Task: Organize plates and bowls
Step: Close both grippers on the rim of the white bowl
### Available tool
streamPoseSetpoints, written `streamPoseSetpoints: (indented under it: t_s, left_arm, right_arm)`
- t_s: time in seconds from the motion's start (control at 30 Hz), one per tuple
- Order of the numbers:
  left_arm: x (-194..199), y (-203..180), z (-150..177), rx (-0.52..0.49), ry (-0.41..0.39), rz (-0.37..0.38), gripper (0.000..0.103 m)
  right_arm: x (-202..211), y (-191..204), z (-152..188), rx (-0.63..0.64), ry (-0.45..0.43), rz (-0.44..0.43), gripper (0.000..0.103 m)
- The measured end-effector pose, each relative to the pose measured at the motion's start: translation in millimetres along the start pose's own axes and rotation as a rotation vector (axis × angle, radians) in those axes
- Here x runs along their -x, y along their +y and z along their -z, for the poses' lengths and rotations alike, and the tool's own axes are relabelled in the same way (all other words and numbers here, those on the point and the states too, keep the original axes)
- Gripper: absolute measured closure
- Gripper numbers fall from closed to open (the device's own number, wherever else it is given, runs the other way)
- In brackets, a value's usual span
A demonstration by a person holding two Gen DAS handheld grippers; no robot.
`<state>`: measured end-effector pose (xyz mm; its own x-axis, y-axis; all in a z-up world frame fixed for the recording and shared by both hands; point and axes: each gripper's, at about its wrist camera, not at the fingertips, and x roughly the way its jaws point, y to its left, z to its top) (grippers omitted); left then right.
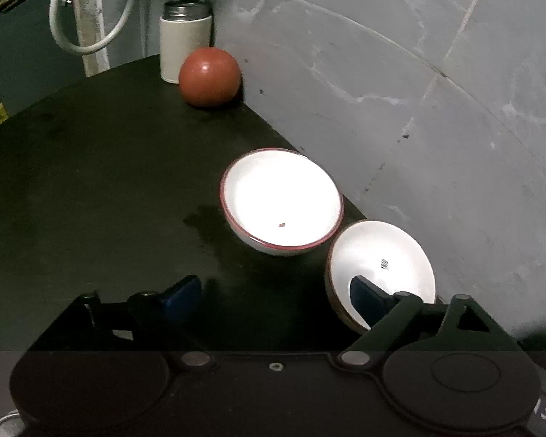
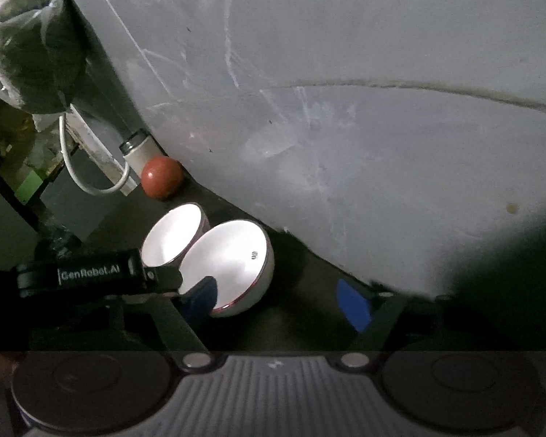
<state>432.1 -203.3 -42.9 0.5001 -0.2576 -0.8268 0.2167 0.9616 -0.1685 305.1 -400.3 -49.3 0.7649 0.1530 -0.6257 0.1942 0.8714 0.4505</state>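
A rough, dim back corner of a home, more utility nook than proper kitchen. The landmark is the dark tabletop (image 1: 91, 182), pushed against a scuffed, scratched grey wall (image 1: 418, 91). At its far end stands a white canister with a metal rim (image 1: 185, 42) beside a red-brown ball (image 1: 209, 76). Beyond that end, a white cable (image 1: 91, 45) loops round a paint-flecked post (image 1: 87, 18), and a plastic-wrapped bundle (image 2: 29, 43) hangs above.
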Motion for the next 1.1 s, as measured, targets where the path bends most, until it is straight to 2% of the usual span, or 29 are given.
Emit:
streamPoseSetpoints:
  t_s: [0.07, 0.13, 0.2, 0.27, 0.33, 0.4, 0.47, 0.6, 0.67, 0.77, 0.97, 1.1]
  left_arm:
    - [-3, -1, 1, 0.002, 0.006, 0.012, 0.026]
    - [-6, -2, 1, 0.009, 0.017, 0.024, 0.029]
    - [-9, -3, 0, 0.016, 0.024, 0.033, 0.034]
    - [-12, -3, 0, 0.024, 0.031, 0.046, 0.047]
    - [-15, -3, -1, 0.039, 0.046, 0.066, 0.051]
    - [-18, -4, -2, 0.048, 0.065, 0.077, 0.052]
    - [-21, -4, -2, 0.049, 0.069, 0.097, 0.061]
    - [-24, -6, -2, 0.058, 0.070, 0.141, 0.076]
    - [-25, -8, -2, 0.069, 0.071, 0.167, 0.088]
    - [-25, -14, -1, 0.051, 0.064, 0.157, 0.089]
    - [-12, -17, 4, 0.033, 0.039, 0.163, 0.090]
    - [7, -22, 8, 0.010, 0.002, 0.180, 0.090]
  right_arm:
    - [-3, 1, -2, -0.004, 0.002, -0.002, 0.033]
    - [-6, 1, -2, -0.002, 0.007, -0.007, 0.038]
    - [-10, 2, -3, 0.000, 0.017, -0.010, 0.047]
    - [-13, 4, -5, 0.001, 0.022, -0.017, 0.048]
    - [-16, 6, -6, 0.007, 0.024, -0.018, 0.050]
    - [-20, 8, -6, 0.018, 0.031, -0.019, 0.054]
    - [-24, 11, -7, 0.023, 0.037, -0.016, 0.064]
    - [-27, 13, -8, 0.024, 0.044, -0.013, 0.074]
    - [-27, 12, -8, 0.026, 0.043, -0.016, 0.077]
    - [-27, 12, -9, 0.028, 0.046, -0.029, 0.082]
    - [-23, 9, -11, 0.028, 0.065, -0.044, 0.084]
    - [-7, 10, -9, 0.038, 0.035, -0.049, 0.084]
